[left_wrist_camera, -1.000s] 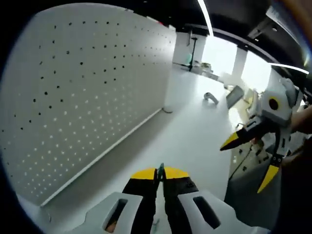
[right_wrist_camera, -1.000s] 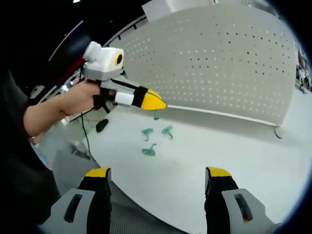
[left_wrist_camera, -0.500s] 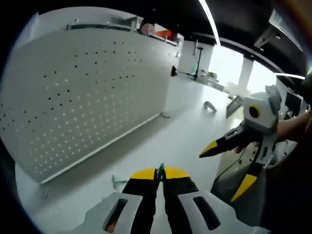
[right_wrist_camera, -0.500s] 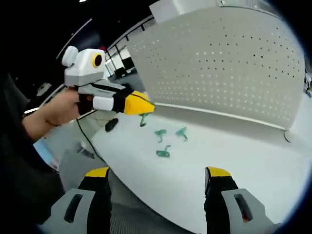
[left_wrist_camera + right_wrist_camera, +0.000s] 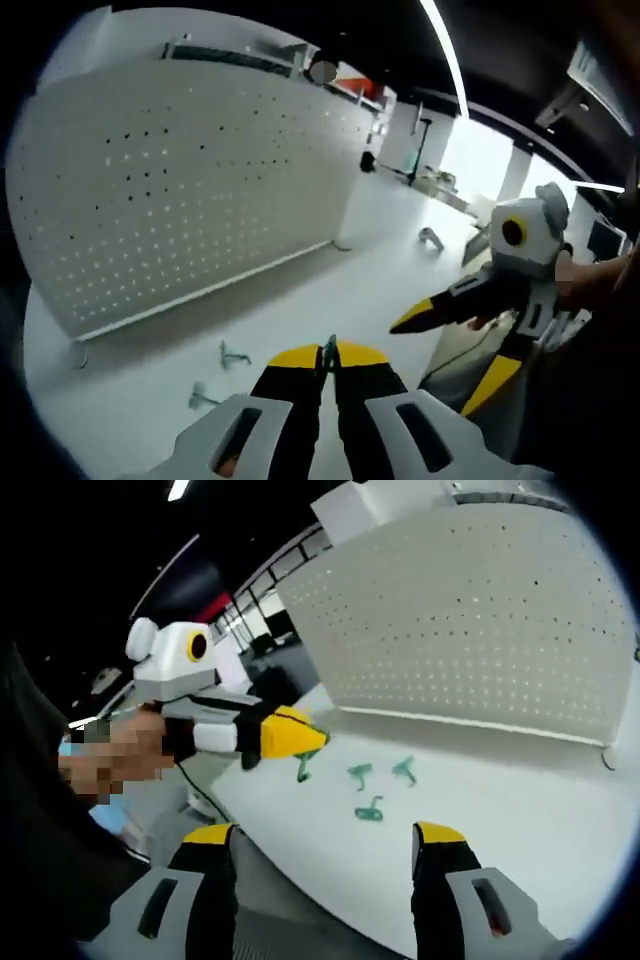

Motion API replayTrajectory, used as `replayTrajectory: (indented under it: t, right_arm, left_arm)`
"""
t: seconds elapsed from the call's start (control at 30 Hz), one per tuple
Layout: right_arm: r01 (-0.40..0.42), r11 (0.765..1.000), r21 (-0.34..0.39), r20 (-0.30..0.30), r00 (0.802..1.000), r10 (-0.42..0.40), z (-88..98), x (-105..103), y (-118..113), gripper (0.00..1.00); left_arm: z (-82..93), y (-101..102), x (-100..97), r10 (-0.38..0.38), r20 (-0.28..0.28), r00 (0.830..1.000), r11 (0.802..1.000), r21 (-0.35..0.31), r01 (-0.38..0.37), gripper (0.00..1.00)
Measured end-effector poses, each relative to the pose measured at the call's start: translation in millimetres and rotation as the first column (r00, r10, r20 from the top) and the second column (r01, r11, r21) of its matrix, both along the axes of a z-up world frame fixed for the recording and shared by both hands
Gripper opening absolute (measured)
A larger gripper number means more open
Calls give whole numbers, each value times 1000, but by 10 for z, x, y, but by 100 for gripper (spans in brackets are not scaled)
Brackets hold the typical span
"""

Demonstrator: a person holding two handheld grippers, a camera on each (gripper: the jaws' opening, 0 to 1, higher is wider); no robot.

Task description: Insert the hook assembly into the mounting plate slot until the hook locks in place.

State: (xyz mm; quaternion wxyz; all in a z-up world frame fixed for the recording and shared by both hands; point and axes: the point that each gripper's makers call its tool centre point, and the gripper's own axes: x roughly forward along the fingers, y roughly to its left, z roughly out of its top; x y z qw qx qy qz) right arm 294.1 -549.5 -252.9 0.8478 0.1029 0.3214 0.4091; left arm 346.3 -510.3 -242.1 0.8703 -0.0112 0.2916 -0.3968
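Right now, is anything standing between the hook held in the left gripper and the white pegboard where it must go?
Nothing visible does. The left gripper holds a green hook above the table, and the space to the pegboard looks open. Three loose hooks lie lower, on the table.

Hooks (image 5: pixel 369 809) lie on the table (image 5: pixel 520 820) — before the pegboard (image 5: pixel 480 610).

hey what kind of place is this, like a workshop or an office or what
Probably an open-plan lab or demo space: a white table with an upright pegboard, small green hooks lying on it, ceiling strip lights, and bright windows behind.
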Motion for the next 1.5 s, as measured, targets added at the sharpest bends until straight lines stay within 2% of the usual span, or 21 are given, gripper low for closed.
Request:
replayTrajectory:
  t: [0.13, 0.2, 0.27, 0.37, 0.43, 0.6, 0.7, 0.8, 1.07, 1.27, 1.37, 1.5]
  right_arm:
    - [45, 992, 120, -37, 998, -40, 165, 41, 47, 56]
    - [71, 980, 184, -48, 997, -63, 259, 77, 68, 54]
    - [69, 983, 172, -14, 998, -68, 292, 97, 65, 53]
    - [62, 980, 188, -4, 998, -62, 343, 97, 96, 46]
    - [70, 973, 221, -26, 997, -66, 375, 92, 122, 41]
    - [122, 937, 328, -65, 992, -106, 505, 147, 143, 34]
    - [106, 949, 297, -53, 994, -94, 470, 142, 168, 30]
    - [97, 954, 285, -37, 995, -90, 469, 134, 188, 26]
    - [116, 947, 299, -46, 993, -107, 459, 171, 204, 17]
    - [163, 916, 368, -75, 986, -146, 500, 223, 181, 11]
    - [222, 877, 426, -99, 975, -199, 569, 305, 109, 9]
    - [225, 872, 434, -105, 974, -198, 586, 314, 109, 9]
  left_arm:
    - [16, -14, -52, 29, -36, 999, 997, -69, -32, 3]
    - [51, -15, -49, 49, -44, 998, 994, -99, -53, 3]
    - [113, -37, -40, 68, -61, 996, 986, -151, -76, 3]
    - [180, -56, -27, 79, -78, 994, 975, -201, -94, 3]
    - [191, -67, -35, 81, -91, 993, 972, -214, -99, 3]
    - [258, -112, -64, 85, -108, 990, 958, -265, -112, 3]
    - [249, -65, -46, 106, -73, 992, 968, -218, -120, 3]
    - [291, -76, -44, 113, -83, 990, 960, -249, -131, 3]
    - [321, -128, -64, 114, -91, 989, 954, -269, -134, 3]
    - [402, -152, -40, 135, -101, 986, 934, -319, -161, 3]
    - [441, -170, -39, 140, -100, 985, 926, -339, -166, 3]
    - [480, -185, -20, 159, -84, 984, 920, -350, -178, 3]
